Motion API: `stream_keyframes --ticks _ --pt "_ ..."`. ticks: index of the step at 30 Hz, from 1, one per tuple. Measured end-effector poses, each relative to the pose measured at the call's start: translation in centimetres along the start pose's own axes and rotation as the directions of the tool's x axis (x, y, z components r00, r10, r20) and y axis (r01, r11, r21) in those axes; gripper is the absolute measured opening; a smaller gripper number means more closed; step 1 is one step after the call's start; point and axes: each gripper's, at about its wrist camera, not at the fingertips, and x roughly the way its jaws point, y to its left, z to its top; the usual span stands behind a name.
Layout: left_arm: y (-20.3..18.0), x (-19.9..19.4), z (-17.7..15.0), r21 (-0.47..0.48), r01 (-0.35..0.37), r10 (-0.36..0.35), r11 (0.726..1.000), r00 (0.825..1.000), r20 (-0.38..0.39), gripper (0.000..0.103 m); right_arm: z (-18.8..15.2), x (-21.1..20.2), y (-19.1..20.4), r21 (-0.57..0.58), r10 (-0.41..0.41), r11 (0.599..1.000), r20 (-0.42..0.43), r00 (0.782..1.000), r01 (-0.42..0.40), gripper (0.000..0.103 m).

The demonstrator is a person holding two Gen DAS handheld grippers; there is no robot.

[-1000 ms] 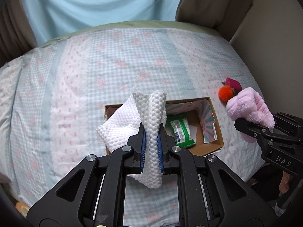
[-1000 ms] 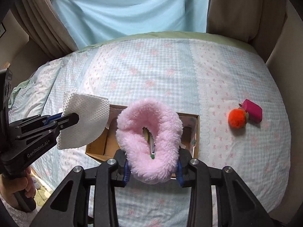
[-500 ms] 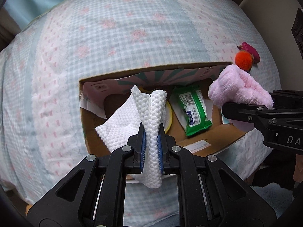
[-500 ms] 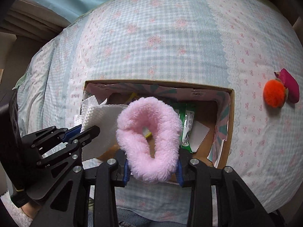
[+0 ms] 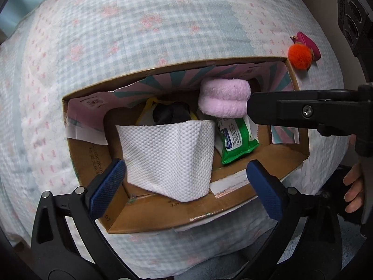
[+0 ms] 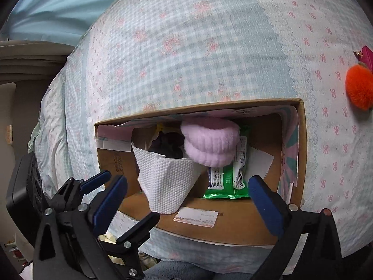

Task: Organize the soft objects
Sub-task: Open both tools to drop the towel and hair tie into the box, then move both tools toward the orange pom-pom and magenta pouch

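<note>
A white waffle-textured cloth (image 5: 167, 158) stands folded inside the open cardboard box (image 5: 88, 154). My left gripper (image 5: 185, 170) hangs right over it. Its jaws are opening wide, and the blue pads (image 5: 109, 182) are clear of the cloth on both sides. A pink fluffy band (image 6: 209, 144) lies further back in the box on a green wipes pack (image 6: 223, 182). My right gripper (image 6: 188, 182) is above the box's near wall. Its jaws are opening too, and nothing touches its pads (image 6: 263, 200).
An orange pompom (image 5: 299, 57) and a magenta pouch (image 5: 307, 42) lie on the checked bedspread (image 5: 139, 35) to the right of the box. A dark item (image 5: 172, 114) sits in the box behind the cloth. A person's hand (image 5: 354, 186) shows at the right edge.
Both grippers came down close over the box. The left let go of the white cloth and the right let go of the pink band; both now lie inside the box.
</note>
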Motion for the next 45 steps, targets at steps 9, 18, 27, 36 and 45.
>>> stream_keyframes --ticks 9,18,27,36,45 --pt "-0.3 -0.4 -0.3 0.000 -0.040 0.040 0.999 0.999 -0.009 0.103 -0.7 -0.8 0.1 -0.021 0.003 1.000 0.022 1.000 -0.003 0.103" --pt "-0.7 -3.1 -2.3 -0.014 -0.055 0.056 0.998 0.997 0.060 0.103 -3.0 -3.3 1.9 -0.080 0.029 0.997 0.094 0.995 -0.021 0.103" --pt "-2.0 -8.8 -6.0 -0.035 -0.077 0.082 0.996 0.981 0.177 0.103 -8.1 -9.8 4.5 -0.183 -0.056 0.977 0.280 0.959 0.111 0.103" --pt "-4.1 -16.3 -10.0 -0.049 -0.078 0.090 0.996 0.935 0.343 0.103 -14.3 -17.6 5.4 -0.181 -0.076 0.966 0.485 0.871 0.185 0.103" --pt "-10.2 -20.5 -10.2 0.026 -0.066 0.048 0.997 0.892 0.449 0.103 -19.9 -24.8 1.5 -0.095 -0.150 0.959 0.631 0.761 0.268 0.103"
